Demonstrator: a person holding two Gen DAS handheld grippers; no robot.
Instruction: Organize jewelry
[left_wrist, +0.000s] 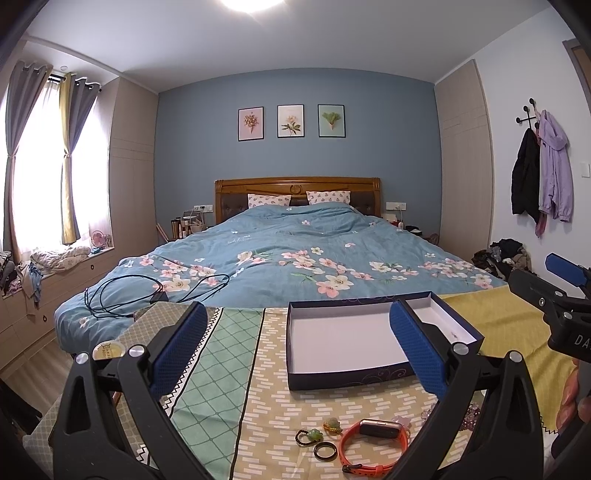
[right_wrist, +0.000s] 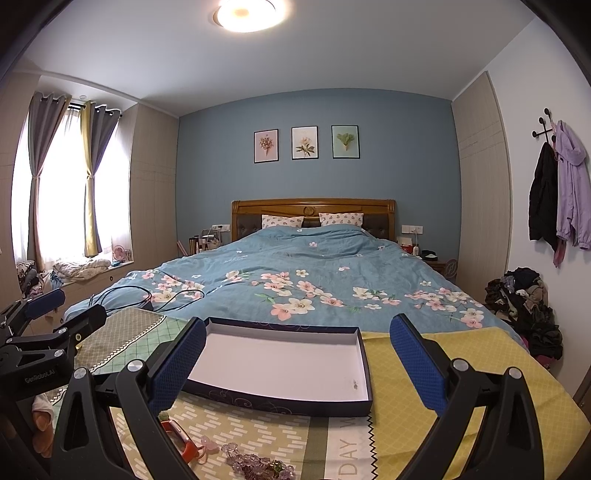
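On the patterned cloth (left_wrist: 236, 398) at the foot of the bed (left_wrist: 295, 251), jewelry lies along the near edge, partly cut off in both views. Left wrist view: orange watch band (left_wrist: 373, 443) is crossed at its right side by the gripper's right finger; its strap end runs under the frame bottom. Purple bead bracelet (right_wrist: 255, 463) is cut by the lower frame edge in the right wrist view and only glimpsed behind the finger in the left one. A small speck on the box floor, near its right corner, is too small to identify.

Left gripper (left_wrist: 295, 350): fingers spread wide, nothing between the blue pads. Dark ring (left_wrist: 325, 451) and two green-stone rings (left_wrist: 309, 436) lie below and between its fingers, close to the camera, well short of the pads. Right gripper (right_wrist: 297, 363): fingers likewise spread wide, holding nothing; the beads and a pink piece (right_wrist: 208, 445) sit low between them, nearer the left finger.

Shallow open box (right_wrist: 280, 369), dark walls, white floor, lies flat just beyond the jewelry, apart from it. Left finger of the right gripper overlaps its left wall in view; contact cannot be told.

Yellow cloth (right_wrist: 461, 376) right of the box is bare up to the table's right edge. Small round tin (left_wrist: 108, 350) sits near the left edge. Cables (left_wrist: 147, 291) lie on the bed behind.
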